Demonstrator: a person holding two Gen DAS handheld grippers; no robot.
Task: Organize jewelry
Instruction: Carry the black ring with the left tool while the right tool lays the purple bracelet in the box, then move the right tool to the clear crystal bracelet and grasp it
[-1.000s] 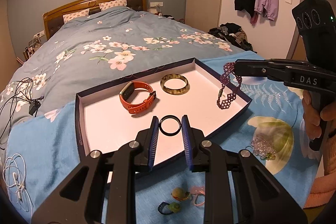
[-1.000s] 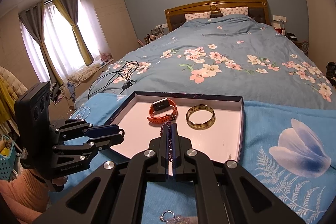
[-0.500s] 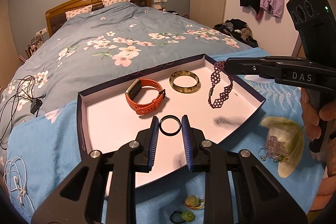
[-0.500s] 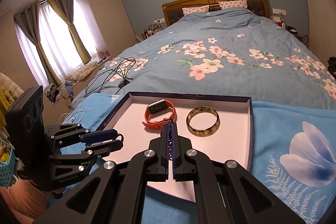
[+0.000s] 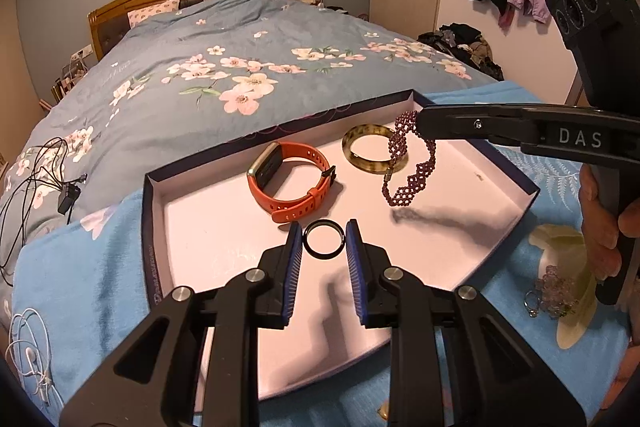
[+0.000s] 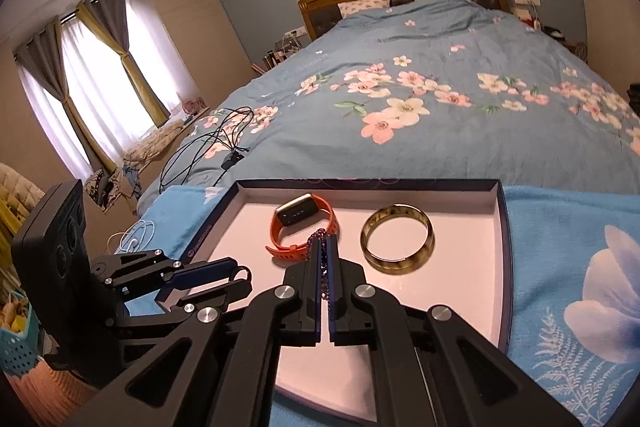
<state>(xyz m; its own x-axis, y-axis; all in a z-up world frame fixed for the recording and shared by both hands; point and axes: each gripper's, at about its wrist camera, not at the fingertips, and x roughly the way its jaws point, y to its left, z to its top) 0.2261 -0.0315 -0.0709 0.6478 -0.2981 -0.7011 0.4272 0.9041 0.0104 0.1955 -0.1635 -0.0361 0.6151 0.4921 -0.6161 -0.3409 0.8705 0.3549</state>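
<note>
Closest to you, your left gripper (image 5: 323, 247) holds a thin black ring (image 5: 323, 239) between its blue pads. The jaws are narrow, and the ring sits pinched at the tips, just above the white floor of the shallow box with dark blue walls (image 5: 154, 227). It has not been set down yet.

Off to your right, on the light blue blanket (image 5: 80, 267), a little heap of clear and pale beads with a small metal ring (image 5: 550, 291) lies on a pale yellow shell-shaped dish (image 5: 576, 331). That heap is outside the box, so I think it is waiting to be put away.

A bit further in, your right gripper (image 5: 418, 121) has its jaws squeezed tight on a dark purple beaded bracelet (image 5: 408, 167). The bracelet hangs down from the tips, and its low end looks close to the box floor. I cannot tell if it touches.

Two things already lie in the box: an orange watch band with a pale screen (image 5: 290, 181) and, beside it, a round yellow-green bangle (image 5: 374, 149). So it looks to me like about half the job is done. You have two pieces in, two in your grippers, and the beads left.

For words, the right gripper shows white letters "DAS" (image 5: 580, 137). There is small print along the near-left wall of the box, but it is too tiny to read.

Far back are the flowered bed and three pictures on the wall.
</note>
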